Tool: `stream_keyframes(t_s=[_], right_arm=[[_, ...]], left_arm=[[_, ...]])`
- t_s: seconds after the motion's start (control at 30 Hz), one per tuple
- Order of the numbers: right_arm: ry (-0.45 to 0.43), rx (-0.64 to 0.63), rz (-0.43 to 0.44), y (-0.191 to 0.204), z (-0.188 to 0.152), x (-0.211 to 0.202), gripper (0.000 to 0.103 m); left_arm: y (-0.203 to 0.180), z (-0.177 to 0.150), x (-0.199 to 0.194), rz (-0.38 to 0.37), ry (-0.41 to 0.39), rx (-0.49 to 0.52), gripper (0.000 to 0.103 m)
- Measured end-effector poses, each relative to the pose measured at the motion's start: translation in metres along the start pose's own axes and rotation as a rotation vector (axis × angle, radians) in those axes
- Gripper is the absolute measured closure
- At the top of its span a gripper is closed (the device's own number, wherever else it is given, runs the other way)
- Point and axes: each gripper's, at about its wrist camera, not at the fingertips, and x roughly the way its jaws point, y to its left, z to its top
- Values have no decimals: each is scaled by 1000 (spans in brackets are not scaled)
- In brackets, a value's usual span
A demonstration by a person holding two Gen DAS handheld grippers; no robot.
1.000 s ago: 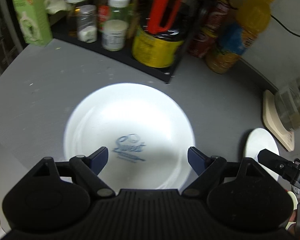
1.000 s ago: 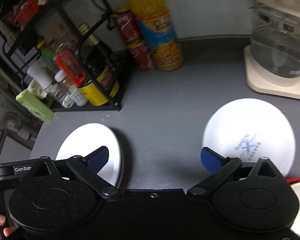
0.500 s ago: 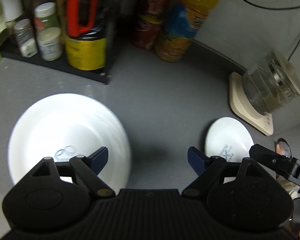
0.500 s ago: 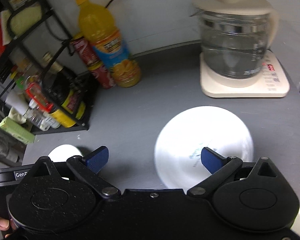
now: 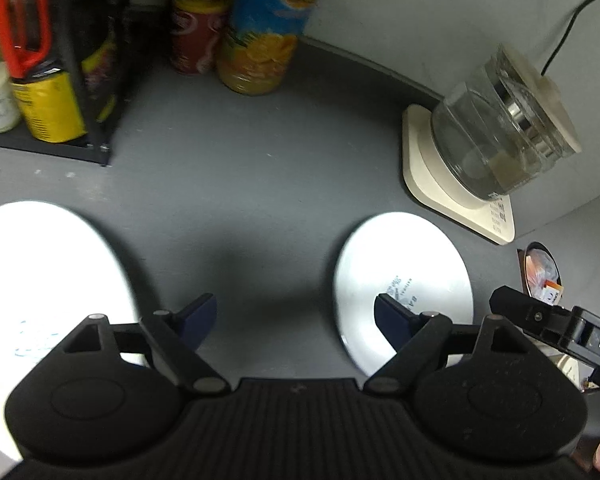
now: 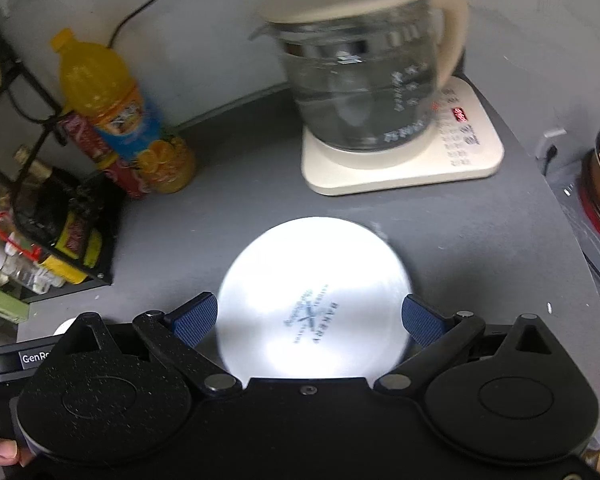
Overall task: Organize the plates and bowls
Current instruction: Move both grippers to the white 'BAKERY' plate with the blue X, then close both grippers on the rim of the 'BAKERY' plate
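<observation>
White small plate (image 6: 314, 300) lies on the grey counter (image 6: 236, 184) near the kettle (image 6: 364, 80), between the spread right gripper's (image 6: 310, 316) fingers. The left gripper (image 5: 296, 314) is spread over bare counter, a large plate (image 5: 48, 276) at its left.

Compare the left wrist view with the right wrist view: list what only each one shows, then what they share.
Only the left wrist view shows the large white plate at its left edge nearly whole, and the open left tool.

Only the right wrist view shows the kettle's handle and the open right tool straddling the small plate.

Both show the small plate, the glass kettle on its base, the orange juice bottle and the black rack.
</observation>
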Motion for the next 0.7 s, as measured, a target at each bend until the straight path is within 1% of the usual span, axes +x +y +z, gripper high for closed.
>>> stream_keyframes(t_s=[0.13, 0.27, 0.33, 0.43, 0.53, 0.6, 0.7], right_arm=[[20, 15, -31, -10, 3, 5, 4], [50, 38, -50, -21, 8, 14, 5], [75, 58, -52, -28, 10, 21, 13], [115, 101, -58, -37, 12, 33, 20], [148, 116, -75, -44, 15, 45, 26], [170, 114, -91, -46, 17, 53, 28], [197, 123, -120, -51, 19, 63, 30]], left_arm=[[-6, 4, 16, -17, 41, 0, 19], [-7, 7, 36, -31, 89, -19, 22], [-8, 9, 45, -39, 112, -27, 25], [-9, 11, 59, -52, 144, -36, 32], [-11, 13, 72, -55, 171, -42, 40], [-15, 14, 81, -57, 189, -30, 47], [-18, 15, 89, -73, 216, -32, 54]])
